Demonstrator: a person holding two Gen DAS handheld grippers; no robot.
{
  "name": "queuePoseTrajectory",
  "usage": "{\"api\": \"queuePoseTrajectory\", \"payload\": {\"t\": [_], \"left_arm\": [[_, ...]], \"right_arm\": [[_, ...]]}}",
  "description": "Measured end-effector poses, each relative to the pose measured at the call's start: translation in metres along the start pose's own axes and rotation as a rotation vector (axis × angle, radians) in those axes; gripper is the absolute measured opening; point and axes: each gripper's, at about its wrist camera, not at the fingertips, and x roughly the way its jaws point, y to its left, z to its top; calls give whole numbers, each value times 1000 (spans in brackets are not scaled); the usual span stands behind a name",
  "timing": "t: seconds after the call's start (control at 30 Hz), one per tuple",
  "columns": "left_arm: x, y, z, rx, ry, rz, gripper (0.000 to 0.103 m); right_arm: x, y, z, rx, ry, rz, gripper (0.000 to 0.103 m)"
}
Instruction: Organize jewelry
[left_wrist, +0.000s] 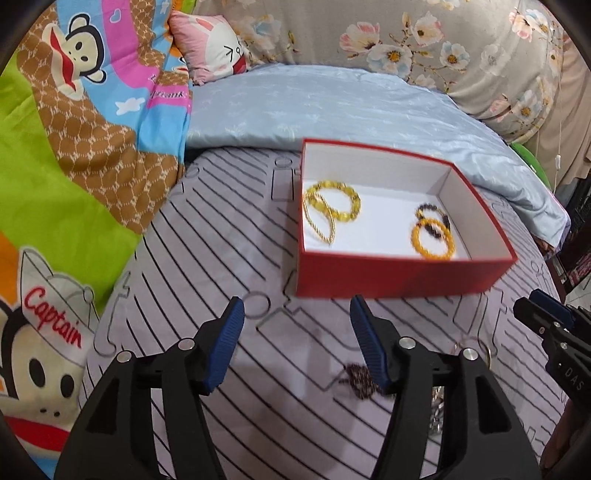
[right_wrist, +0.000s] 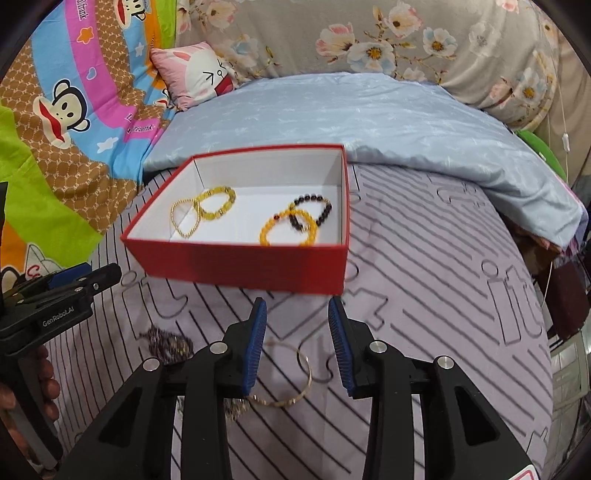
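Note:
A red box (left_wrist: 391, 275) with a white inside sits on the striped bed sheet; it also shows in the right wrist view (right_wrist: 240, 264). In it lie yellow bead bracelets (left_wrist: 332, 206), an orange bead bracelet (left_wrist: 432, 238) and a dark bead bracelet (right_wrist: 312, 210). My left gripper (left_wrist: 297, 308) is open and empty, just short of the box's near wall. A dark beaded piece (left_wrist: 360, 376) lies on the sheet by its right finger. My right gripper (right_wrist: 297, 308) is open and empty above a thin gold bangle (right_wrist: 295, 376) on the sheet. A dark chain pile (right_wrist: 168, 345) lies to its left.
A light blue quilt (left_wrist: 332, 103) is bunched behind the box. A cartoon monkey blanket (left_wrist: 74, 147) covers the left side. A floral cushion (right_wrist: 406, 40) and a small pink pillow (right_wrist: 195, 74) stand at the back. The bed's edge drops off at the right.

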Motion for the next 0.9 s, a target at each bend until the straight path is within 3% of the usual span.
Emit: {"api": "queuePoseTrajectory", "payload": {"t": [0.2,0.6,0.77,0.9], "left_arm": [[3,-9,-28,8,59,-32,63],[11,-27,-47,32,104,-70,68],[16,-28,-49,29,115,-65,68],[20,-28,-50,30,116,-61,68]], "right_arm": [[3,-6,-24,26,45,1,35],[17,-12,-42,55,101,17,34],[25,-10,-43,50,118,22,30],[31,-10,-43,47,126,22,21]]}}
